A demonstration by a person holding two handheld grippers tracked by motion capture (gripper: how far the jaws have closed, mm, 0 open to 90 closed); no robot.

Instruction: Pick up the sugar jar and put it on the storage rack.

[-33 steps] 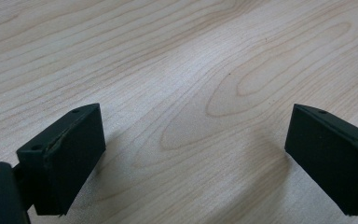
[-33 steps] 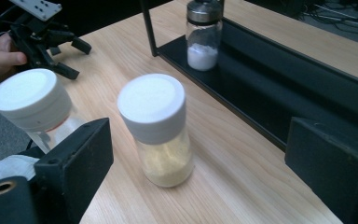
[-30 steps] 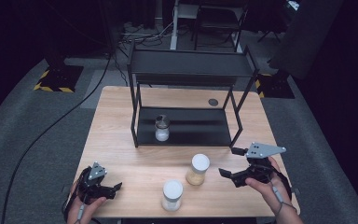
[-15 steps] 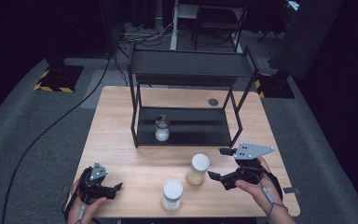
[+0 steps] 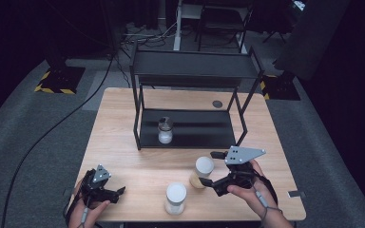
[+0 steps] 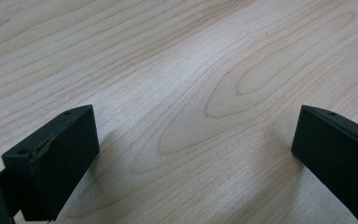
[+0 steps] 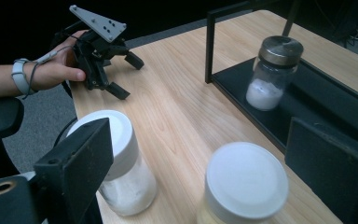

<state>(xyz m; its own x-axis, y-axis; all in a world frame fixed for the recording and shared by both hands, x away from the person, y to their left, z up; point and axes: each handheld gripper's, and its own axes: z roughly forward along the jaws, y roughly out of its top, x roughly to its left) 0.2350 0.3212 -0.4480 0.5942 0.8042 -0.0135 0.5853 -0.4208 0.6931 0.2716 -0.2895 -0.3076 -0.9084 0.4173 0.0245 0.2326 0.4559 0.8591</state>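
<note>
Two grippers stand wide open and empty. Right gripper [image 5: 209, 167] sits just beside the yellow-filled jar [image 5: 202, 172], which stands near the black shelf rack [image 5: 195, 70], at its front. Left gripper [image 5: 121, 190], jaws just opened further, rests well apart from the rack, over bare table [image 5: 123, 118].

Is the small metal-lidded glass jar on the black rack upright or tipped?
Upright: the small metal-lidded glass jar stands on the black rack's lower shelf, lid on top, white powder settled at its bottom.
</note>
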